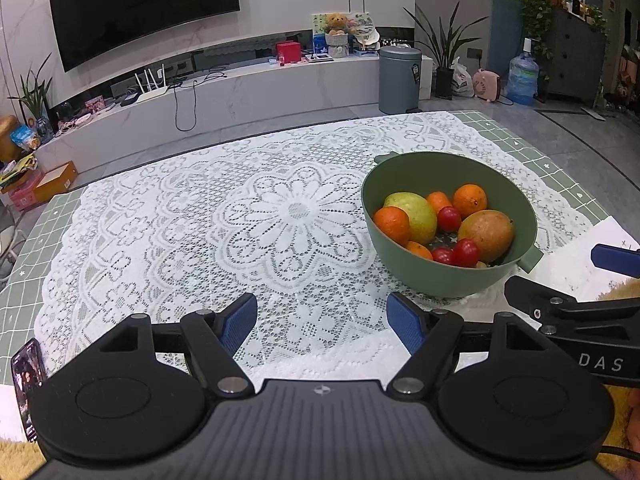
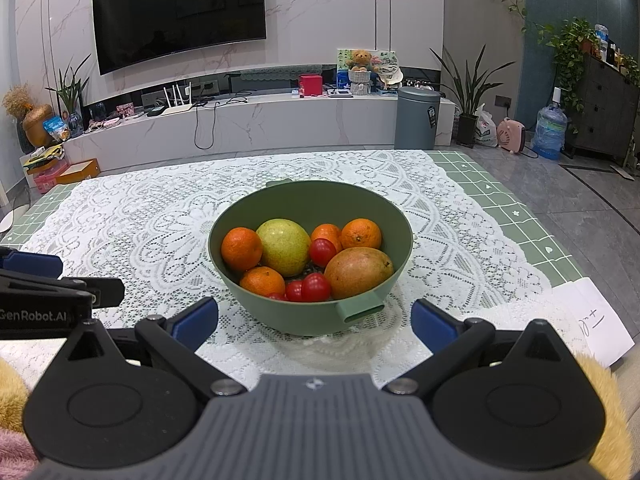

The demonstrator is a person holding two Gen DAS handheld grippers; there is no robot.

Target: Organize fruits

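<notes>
A green bowl (image 2: pixel 310 200) sits on a white lace cloth (image 2: pixel 140 232) that covers most of the surface (image 2: pixel 516 216), a green grid mat showing at the edges. Inside the bowl lie the fruits: a yellow-green mango (image 2: pixel 283 246), a red-orange mango (image 2: pixel 358 272), four oranges (image 2: pixel 241 249) and several small red tomatoes (image 2: pixel 322 251), all packed close and touching one another. The bowl has a short handle tab (image 2: pixel 360 310) facing the near edge.

The right tool (image 2: pixel 314 320) hovers just before the bowl, its blue-padded jaws spread wide and empty, the handle tab lying between them. The left tool (image 1: pixel 322 320) hangs to the left of the bowl over bare lace, jaws also wide and holding nothing. Each tool shows at the edge of the other's view.

A sheet of white paper (image 2: pixel 600 320) with handwriting lies at the right near corner of the surface. A phone (image 1: pixel 26 384) with a lit screen rests at the left near edge.

Beyond the surface stand a wall-mounted television (image 2: pixel 178 10), a long white marble shelf (image 2: pixel 260 120) with a router, a red box and a teddy bear (image 2: pixel 362 60), a grey bin (image 2: pixel 418 118), potted plants and a water bottle (image 2: pixel 552 130) on the floor.
</notes>
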